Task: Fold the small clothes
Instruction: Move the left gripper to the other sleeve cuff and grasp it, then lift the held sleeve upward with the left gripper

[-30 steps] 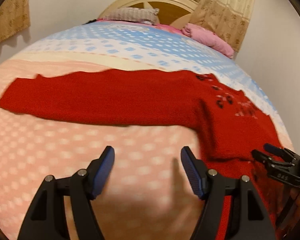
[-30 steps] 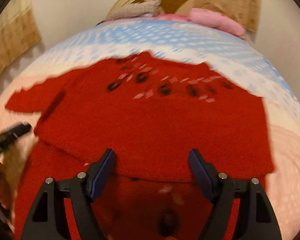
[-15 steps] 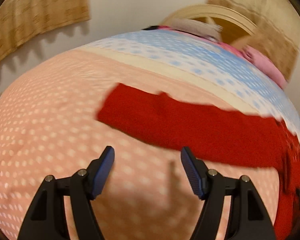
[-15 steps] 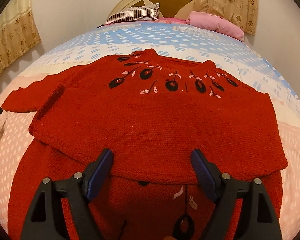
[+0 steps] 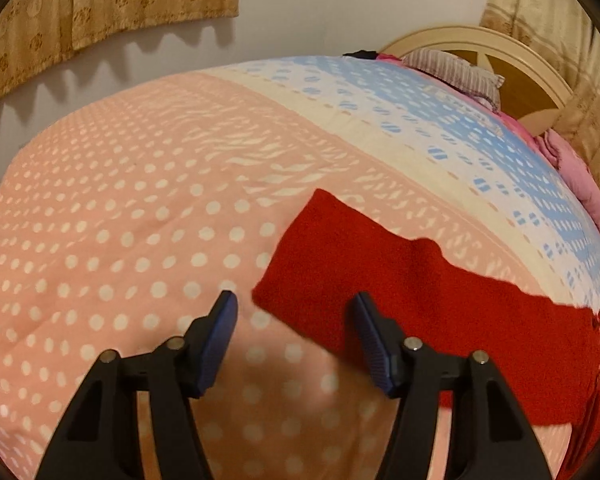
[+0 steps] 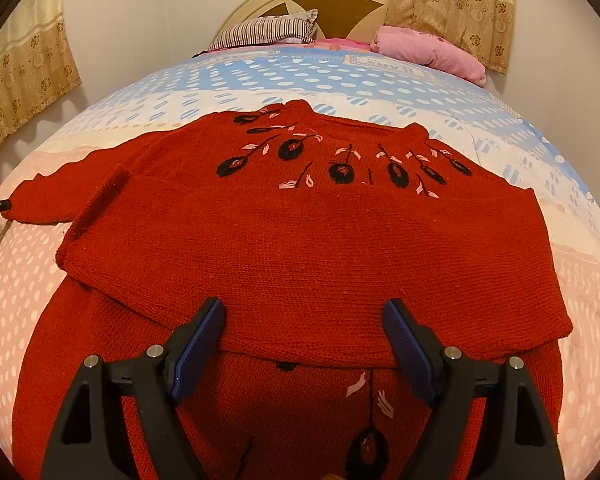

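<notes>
Our left gripper [image 5: 294, 330] is closing over the sleeve cuff [image 5: 300, 280] at lower centre, not yet pinching it. Our right gripper [image 6: 304, 332] hovers released above the red sweater [image 6: 300, 232], spread mid-frame on the bedspread [image 6: 380, 80].

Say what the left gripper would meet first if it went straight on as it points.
Probably the cuff end of the sweater's sleeve, lying flat on the bedspread. The left gripper, jaws closing with nothing between them, aims near its edge; depth is unclear, so bedspread could come first.
</notes>
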